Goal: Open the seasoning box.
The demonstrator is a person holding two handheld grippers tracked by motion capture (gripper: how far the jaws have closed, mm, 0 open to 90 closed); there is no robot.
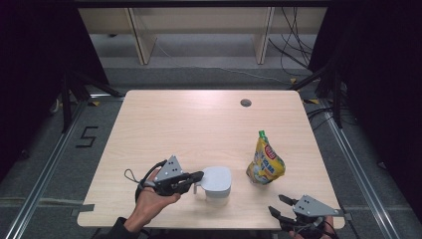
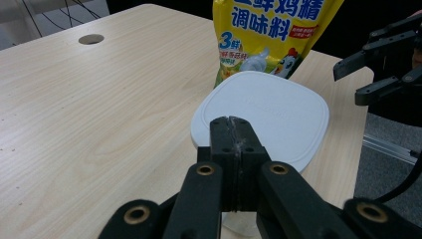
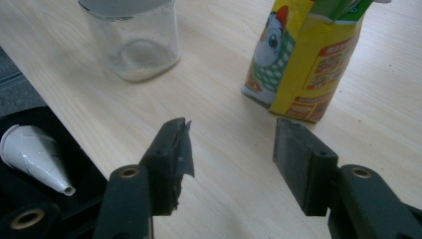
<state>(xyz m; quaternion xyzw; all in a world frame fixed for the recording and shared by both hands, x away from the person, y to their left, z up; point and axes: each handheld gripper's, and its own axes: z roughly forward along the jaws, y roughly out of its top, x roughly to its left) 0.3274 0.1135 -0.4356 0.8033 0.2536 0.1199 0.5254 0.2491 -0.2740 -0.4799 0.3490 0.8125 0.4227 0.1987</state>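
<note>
Left gripper (image 1: 198, 176) jaws pinched together at jar (image 1: 217, 185) lid edge, near table front. Right gripper (image 1: 280, 206) wide, empty. Jar likely rigid, light, slick; grip body, not lid.

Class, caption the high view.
Left tongs shut at a white-lidded jar; right tongs open near a yellow pouch.

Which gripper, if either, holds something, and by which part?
The left gripper is shut at the handle side of the white-lidded jar; a grip cannot be confirmed. The right gripper is open, empty.
</note>
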